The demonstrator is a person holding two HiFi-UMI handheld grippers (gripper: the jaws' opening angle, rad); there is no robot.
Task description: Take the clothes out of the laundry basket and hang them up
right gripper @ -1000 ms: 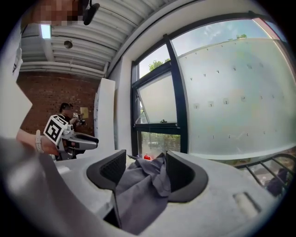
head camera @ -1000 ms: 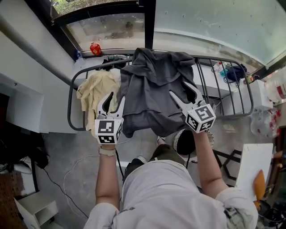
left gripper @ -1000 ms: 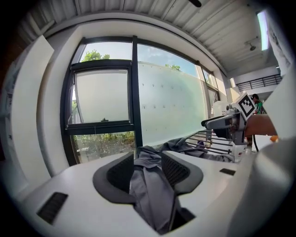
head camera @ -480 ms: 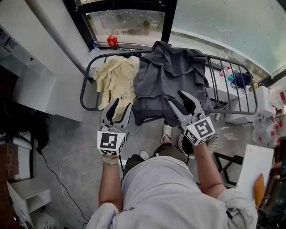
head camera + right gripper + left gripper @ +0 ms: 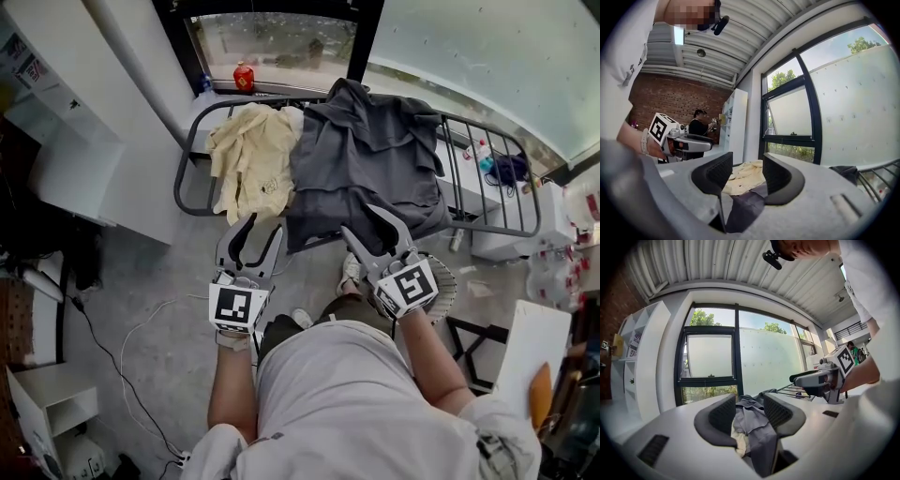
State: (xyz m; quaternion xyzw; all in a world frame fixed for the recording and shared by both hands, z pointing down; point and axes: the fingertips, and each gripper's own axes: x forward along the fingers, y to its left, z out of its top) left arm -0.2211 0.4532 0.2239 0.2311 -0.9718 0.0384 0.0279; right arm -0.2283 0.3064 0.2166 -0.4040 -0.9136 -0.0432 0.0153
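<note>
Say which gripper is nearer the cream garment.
Left. The left gripper sits just short of the hem of the cream garment; the right gripper, its empty jaws just closing partway, sits farther right, by the grey garment.

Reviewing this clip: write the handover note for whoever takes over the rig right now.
Left gripper: open, empty, just short of the drying rack.
Right gripper: jaws have just been closing but stand apart, nothing gripped.
Dark grey garment and cream garment lie draped over the drying rack; laundry basket under the right gripper, contents hidden.
Done: two garments hung. Left: check the basket, hang anything there.
</note>
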